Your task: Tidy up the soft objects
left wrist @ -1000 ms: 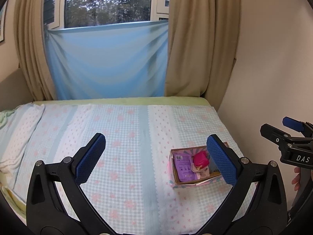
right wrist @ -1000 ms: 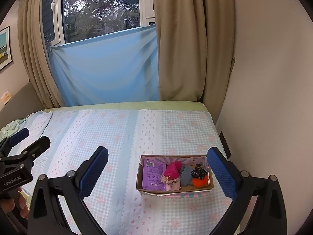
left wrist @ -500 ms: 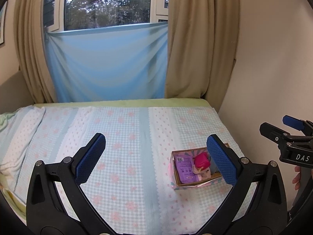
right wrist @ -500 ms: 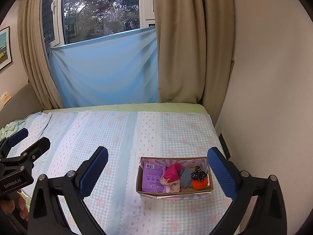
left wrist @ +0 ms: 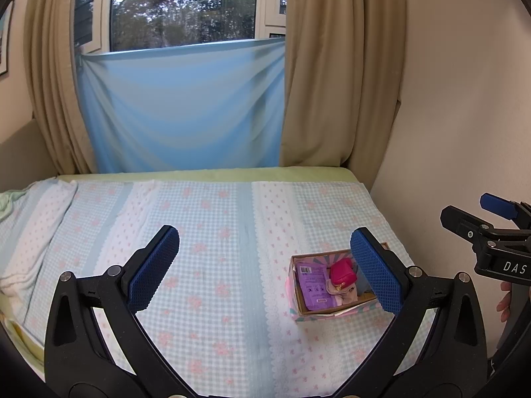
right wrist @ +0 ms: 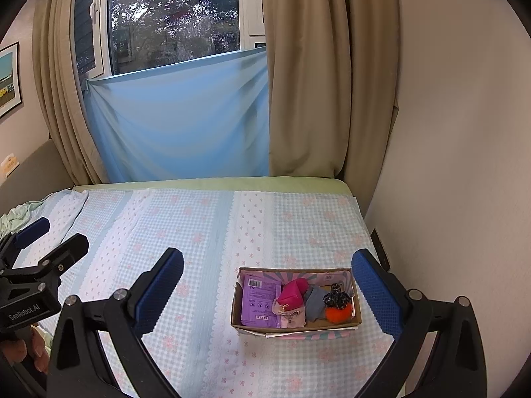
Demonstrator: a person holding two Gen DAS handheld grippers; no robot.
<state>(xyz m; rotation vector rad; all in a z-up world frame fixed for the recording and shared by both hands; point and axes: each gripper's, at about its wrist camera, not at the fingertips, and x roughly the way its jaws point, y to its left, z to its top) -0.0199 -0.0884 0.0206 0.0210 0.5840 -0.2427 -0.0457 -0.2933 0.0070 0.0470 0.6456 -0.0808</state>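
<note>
White letters "DAS" stand on the black right gripper body (left wrist: 511, 265); "GenRobot.AI" stands on the black left gripper body (right wrist: 28, 308); the flat purple packet's (right wrist: 259, 301) print is illegible.

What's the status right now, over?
Left tool open, empty. Right tool open, empty. Cardboard box on bed, holding pink pouch and orange pompom. Nothing blocking.

The left gripper (left wrist: 265, 265) hangs wide open above the bed (left wrist: 212, 232). A cardboard box (left wrist: 327, 311) sits there, holding a purple packet (left wrist: 312, 282) and pink pouch (left wrist: 343, 271).
</note>
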